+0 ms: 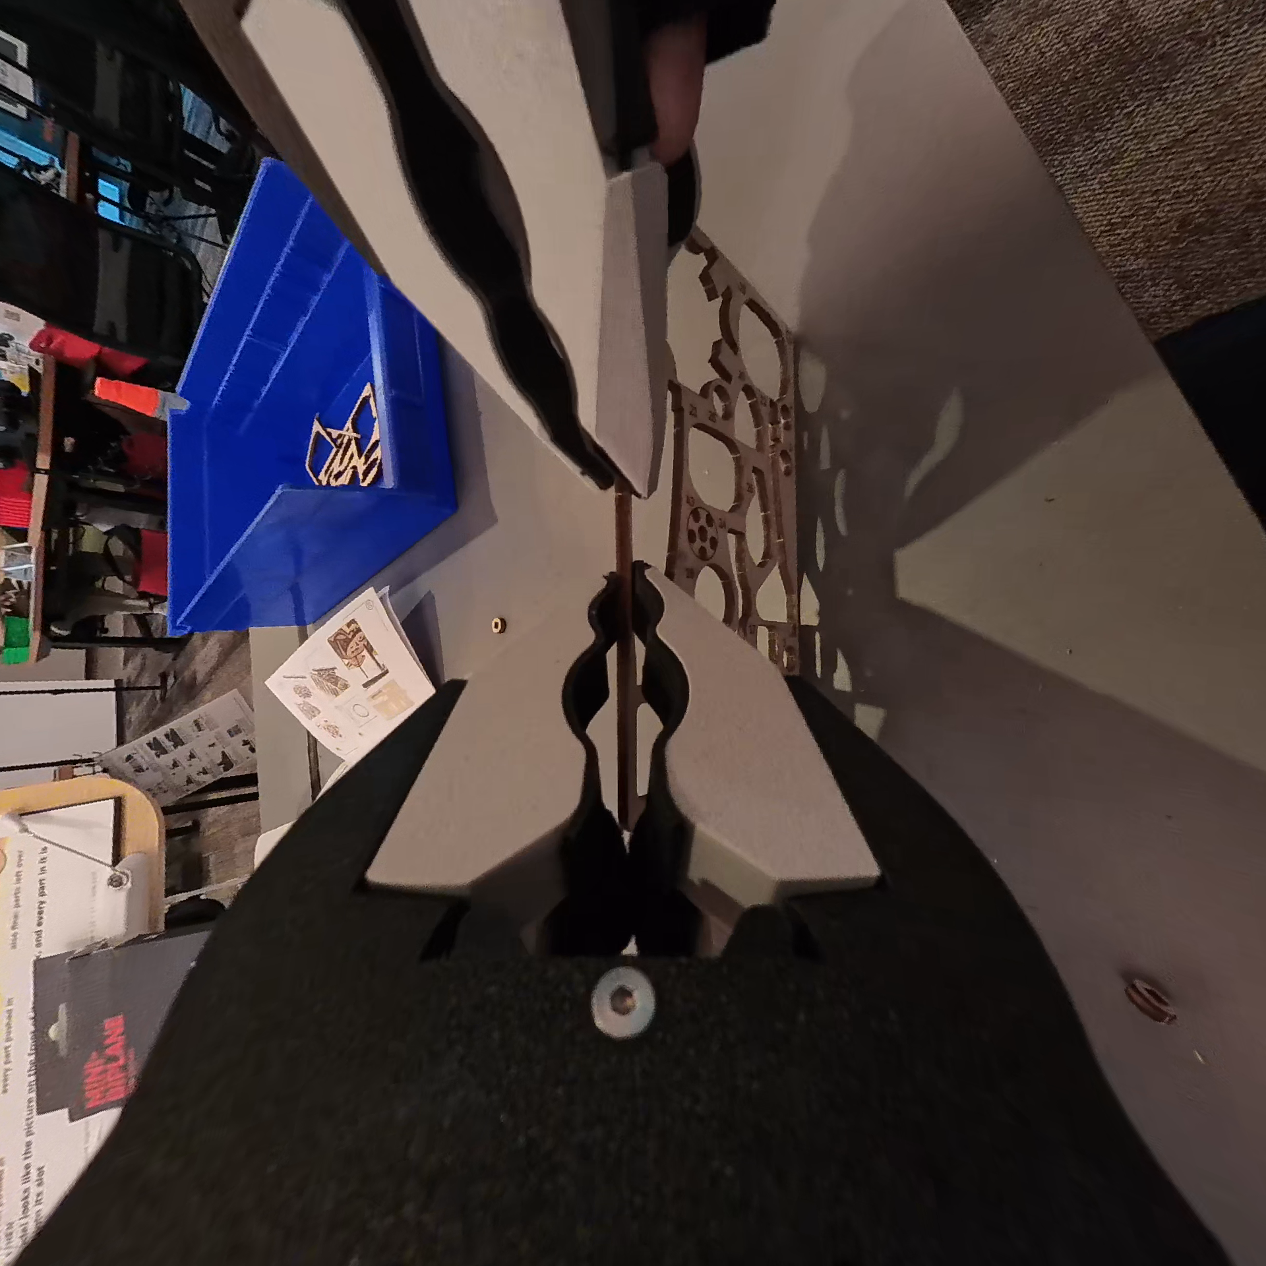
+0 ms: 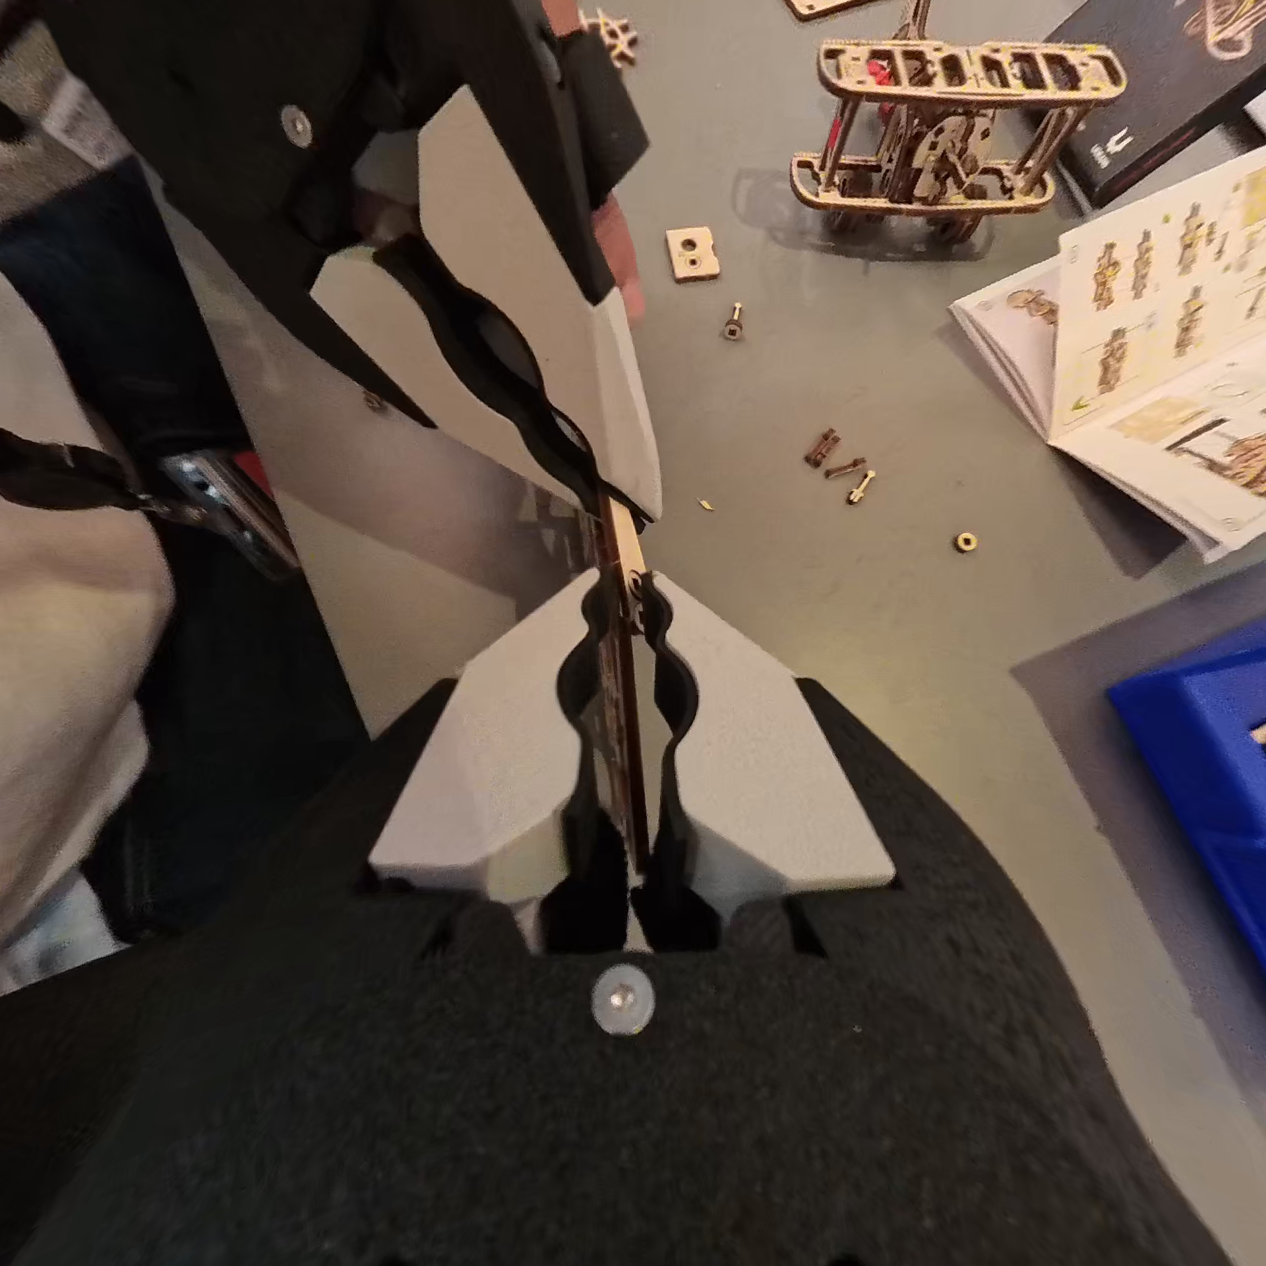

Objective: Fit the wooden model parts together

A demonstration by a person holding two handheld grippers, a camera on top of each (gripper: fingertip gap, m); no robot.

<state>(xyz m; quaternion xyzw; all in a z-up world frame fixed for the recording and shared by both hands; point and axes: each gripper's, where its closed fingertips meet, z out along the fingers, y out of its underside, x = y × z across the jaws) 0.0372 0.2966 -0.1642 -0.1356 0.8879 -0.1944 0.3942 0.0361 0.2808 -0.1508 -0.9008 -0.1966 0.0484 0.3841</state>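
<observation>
Evidently both tongs, left gripper (image 1: 622, 582) and right gripper (image 2: 623, 582), clamp one thin brown laser-cut wooden sheet (image 1: 736, 438) edge-on; next, free a part.

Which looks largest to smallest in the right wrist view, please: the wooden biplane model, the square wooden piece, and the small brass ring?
1. wooden biplane model
2. square wooden piece
3. small brass ring

The ring lies nearer the camera and is clearly smallest.

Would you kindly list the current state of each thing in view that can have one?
Left gripper: shut on the sheet.
Right gripper: shut on the sheet.
Thin laser-cut wooden parts sheet: held edge-on between both grippers, many cut-outs empty.
Blue plastic bin: open, wooden pieces inside.
Instruction booklet: open.
Wooden biplane model: assembled, standing.
</observation>
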